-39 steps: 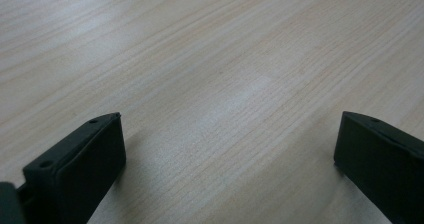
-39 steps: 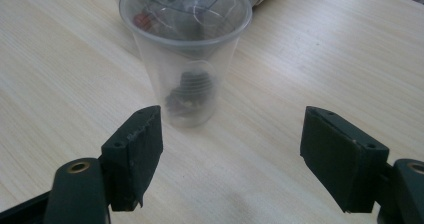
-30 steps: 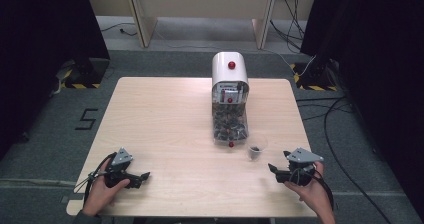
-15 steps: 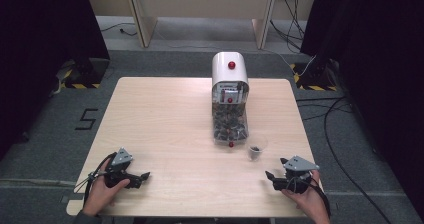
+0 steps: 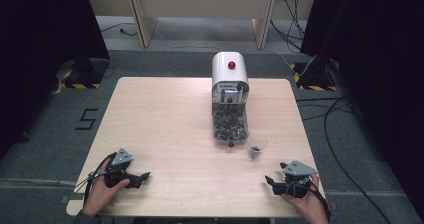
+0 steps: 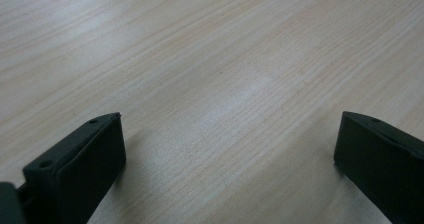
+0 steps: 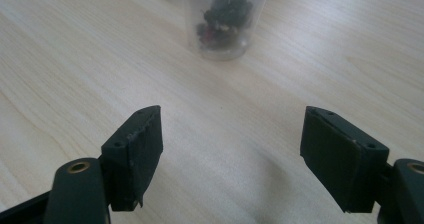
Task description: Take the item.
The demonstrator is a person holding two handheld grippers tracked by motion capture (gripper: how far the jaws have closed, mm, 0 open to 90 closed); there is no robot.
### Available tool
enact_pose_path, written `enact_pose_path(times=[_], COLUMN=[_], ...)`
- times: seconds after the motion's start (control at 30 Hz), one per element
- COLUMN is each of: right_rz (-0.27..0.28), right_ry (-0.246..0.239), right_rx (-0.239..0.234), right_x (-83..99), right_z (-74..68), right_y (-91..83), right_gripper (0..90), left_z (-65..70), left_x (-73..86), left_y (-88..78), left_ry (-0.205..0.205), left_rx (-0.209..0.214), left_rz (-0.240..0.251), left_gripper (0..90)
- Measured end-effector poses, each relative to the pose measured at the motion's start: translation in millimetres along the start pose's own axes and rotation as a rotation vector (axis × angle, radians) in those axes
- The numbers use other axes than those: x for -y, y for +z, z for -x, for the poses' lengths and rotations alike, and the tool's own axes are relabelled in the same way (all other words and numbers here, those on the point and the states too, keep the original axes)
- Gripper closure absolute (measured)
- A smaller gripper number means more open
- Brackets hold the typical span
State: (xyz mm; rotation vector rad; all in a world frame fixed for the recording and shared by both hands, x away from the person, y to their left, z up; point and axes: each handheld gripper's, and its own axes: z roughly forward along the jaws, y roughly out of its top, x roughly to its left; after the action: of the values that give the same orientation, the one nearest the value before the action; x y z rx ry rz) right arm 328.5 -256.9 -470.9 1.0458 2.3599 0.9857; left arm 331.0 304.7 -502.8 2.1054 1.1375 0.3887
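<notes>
Slid lower right, right claw released like left claw; risks tipping small cup if pushed carelessly forward.

A pale wooden table with a dispenser and a small cup, on a grey floor

The table has a light wood-grain top. Toward 1 o'clock from its middle stands a white domed dispenser with a red knob on top. Its clear chute, packed with dark pieces, runs down toward 6 o'clock. Just beside the chute's lower end, at its 4 o'clock, a small clear cup stands upright, holding a few dark pieces. On the floor at the table's 9 o'clock is a painted "5". Yellow-and-black hazard tape lies at 10 o'clock, and black cables trail at 3 o'clock. Dark curtains flank both sides.
</notes>
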Motion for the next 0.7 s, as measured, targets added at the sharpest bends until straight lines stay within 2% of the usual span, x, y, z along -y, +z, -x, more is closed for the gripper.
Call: enact_pose_path(times=[0.37,0.7], right_rz=[-0.034,-0.047], right_ry=[0.019,0.074], right_rx=[0.014,0.004], right_x=[11.4,18.5], right_z=[-0.5,-1.2], right_y=[-0.5,-3.2], right_gripper=[25.8,23.6], left_z=[0.0,0.0], left_x=[0.0,0.0], left_y=[0.0,0.0], left_ry=[0.0,0.0], left_rx=[0.0,0.0], left_rz=[0.0,0.0], left_gripper=[0.0,0.0])
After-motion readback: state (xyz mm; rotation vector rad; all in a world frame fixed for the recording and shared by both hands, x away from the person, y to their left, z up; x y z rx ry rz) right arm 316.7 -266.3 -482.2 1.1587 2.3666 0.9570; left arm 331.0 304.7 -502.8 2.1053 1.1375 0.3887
